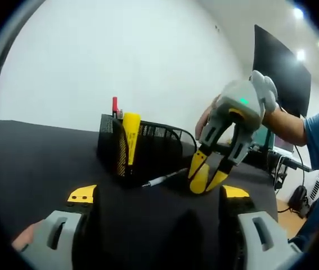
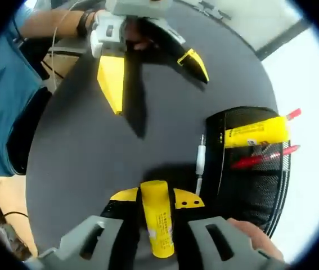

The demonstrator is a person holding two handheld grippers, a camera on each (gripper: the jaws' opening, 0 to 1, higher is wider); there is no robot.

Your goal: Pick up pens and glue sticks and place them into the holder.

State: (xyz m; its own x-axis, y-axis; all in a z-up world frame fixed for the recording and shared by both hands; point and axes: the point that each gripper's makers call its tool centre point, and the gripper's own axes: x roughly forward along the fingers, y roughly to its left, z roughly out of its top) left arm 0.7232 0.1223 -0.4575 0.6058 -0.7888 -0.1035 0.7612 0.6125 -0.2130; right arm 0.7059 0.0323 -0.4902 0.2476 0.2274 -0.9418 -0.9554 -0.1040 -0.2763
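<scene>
One yellow glue stick (image 2: 158, 219) clamped in right gripper (image 2: 154, 198), low over black table (image 2: 91, 152). Left gripper (image 1: 159, 198) wide, empty. Lift, clear mesh holder (image 2: 255, 163) rim, lower upright beside stowed glue stick (image 2: 256, 132); white pen (image 2: 200, 160) outside, next.

Open tabletop (image 2: 91, 163) lies between the two grippers — the mesh holder (image 2: 249, 169) stands at one side, a pen (image 2: 200, 160) lying just beside its wall.

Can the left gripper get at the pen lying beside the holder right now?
Probably yes: the left gripper is open over bare table, and the pen lies flat beside the holder, nothing between them.
</scene>
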